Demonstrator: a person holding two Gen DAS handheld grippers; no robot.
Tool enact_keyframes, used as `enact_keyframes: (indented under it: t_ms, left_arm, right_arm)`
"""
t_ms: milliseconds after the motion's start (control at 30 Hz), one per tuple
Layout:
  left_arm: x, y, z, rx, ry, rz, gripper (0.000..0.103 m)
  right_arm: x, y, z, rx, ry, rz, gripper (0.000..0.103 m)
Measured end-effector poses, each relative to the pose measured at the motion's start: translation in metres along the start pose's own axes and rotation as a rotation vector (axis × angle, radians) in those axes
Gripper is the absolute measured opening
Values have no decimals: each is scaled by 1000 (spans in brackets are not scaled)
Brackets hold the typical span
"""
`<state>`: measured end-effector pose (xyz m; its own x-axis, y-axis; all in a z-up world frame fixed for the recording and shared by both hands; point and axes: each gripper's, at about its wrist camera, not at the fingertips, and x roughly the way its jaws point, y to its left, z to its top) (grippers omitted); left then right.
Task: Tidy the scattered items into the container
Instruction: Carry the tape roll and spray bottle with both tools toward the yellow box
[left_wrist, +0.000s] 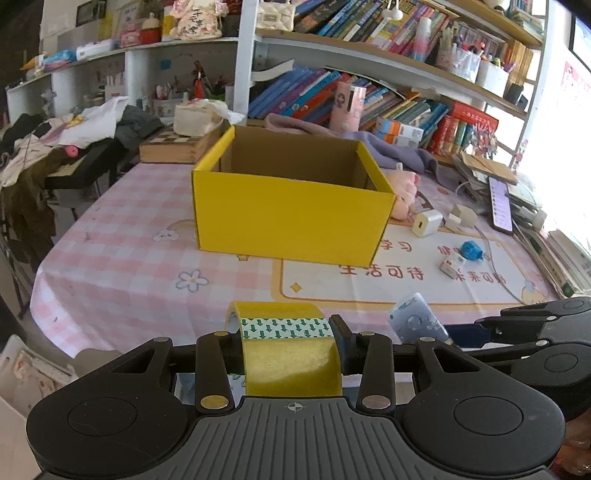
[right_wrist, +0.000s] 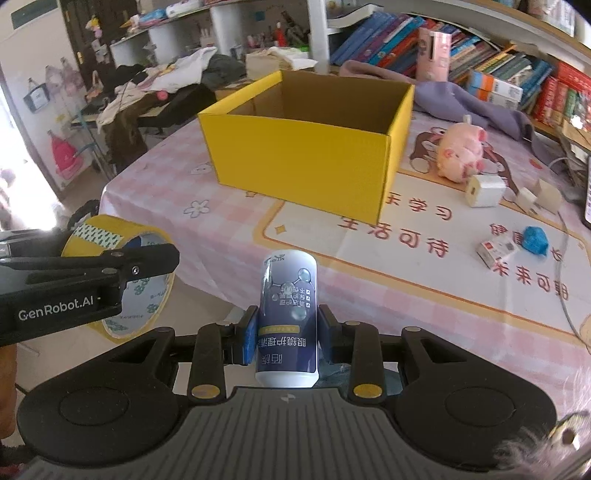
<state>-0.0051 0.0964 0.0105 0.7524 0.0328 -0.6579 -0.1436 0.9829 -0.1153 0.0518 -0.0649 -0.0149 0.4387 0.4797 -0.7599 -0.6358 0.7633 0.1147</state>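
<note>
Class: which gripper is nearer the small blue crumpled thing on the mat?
Right. The right gripper is on the blue crumpled thing's side; the left gripper is farther away beyond it.

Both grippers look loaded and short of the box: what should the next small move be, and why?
Probably carry both forward over the yellow box before releasing. The left gripper is shut on the tape roll and the right gripper on the bottle, both short of the box's near wall, and its top is open.
</note>
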Motion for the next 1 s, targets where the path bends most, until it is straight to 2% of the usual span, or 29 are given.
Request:
enact_keyframes:
  t_ms: [200,400,767,1000]
  left_arm:
    - [1,2,13,12,-33,0,39]
    - [2,-2,36,46,-88,-13,39]
    - [37,-8,112,125,-182,-19,39]
    - [78,-8,152,149,-172,-7,39]
  right_arm:
    - [3,5,15,-48,-18,-8,31]
    - [-2,1,39,-99,-117,-36,31]
    - [7,-26,120,-115,-254,-39,31]
    - [38,-51,166,-116,-252,-41,31]
